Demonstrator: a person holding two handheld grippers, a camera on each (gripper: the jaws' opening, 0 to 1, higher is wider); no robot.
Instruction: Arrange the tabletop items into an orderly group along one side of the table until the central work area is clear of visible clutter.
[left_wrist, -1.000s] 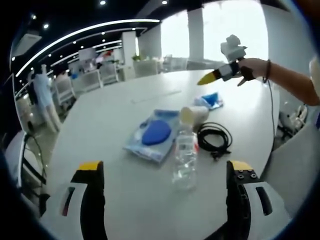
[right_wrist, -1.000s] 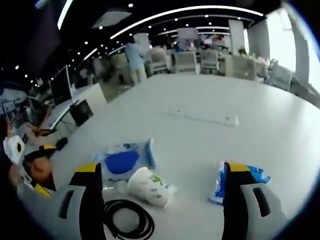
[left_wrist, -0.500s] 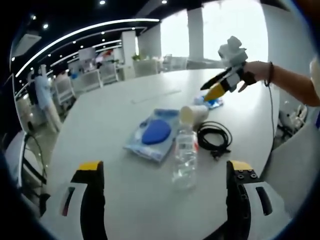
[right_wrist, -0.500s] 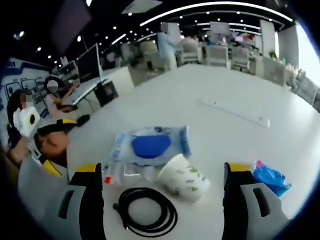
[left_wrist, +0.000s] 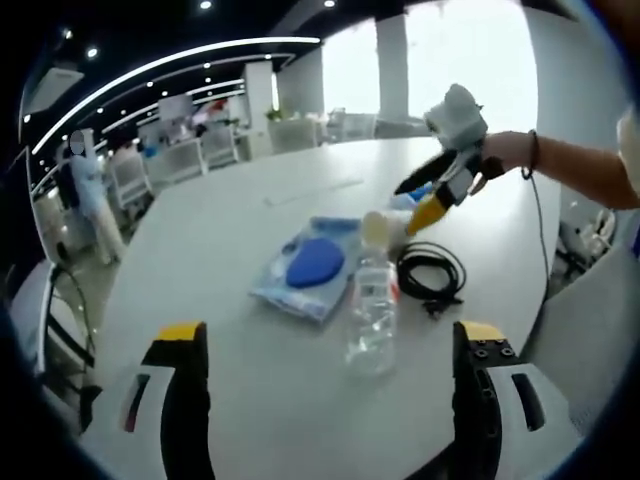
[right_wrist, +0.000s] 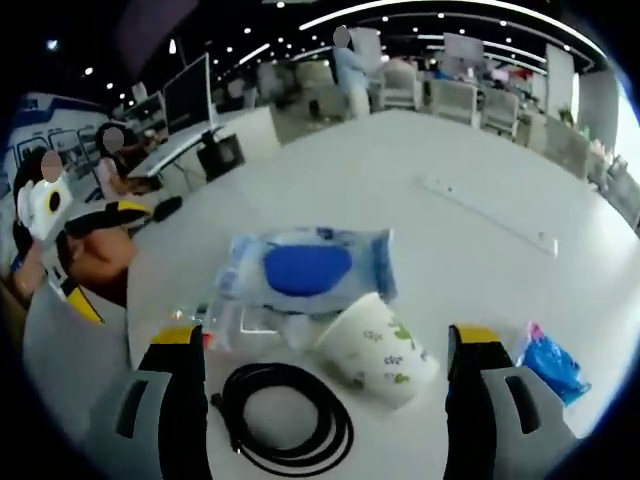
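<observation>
Your counter (right_wrist: 430, 250) reads as smooth, matt white laminate. The bottle (left_wrist: 371, 315) is clear, glossy plastic. The wipes pack (right_wrist: 305, 268) has shiny plastic film, the small blue bag (right_wrist: 553, 362) likewise. The cup (right_wrist: 377, 349) looks like printed matt paper. The coiled cable (right_wrist: 285, 418) is black rubbery sheath.

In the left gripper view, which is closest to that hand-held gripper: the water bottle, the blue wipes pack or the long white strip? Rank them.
1. Water bottle, lying just ahead between the jaws.
2. Blue wipes pack, behind it, slightly left.
3. Long white strip, far across the table.
</observation>
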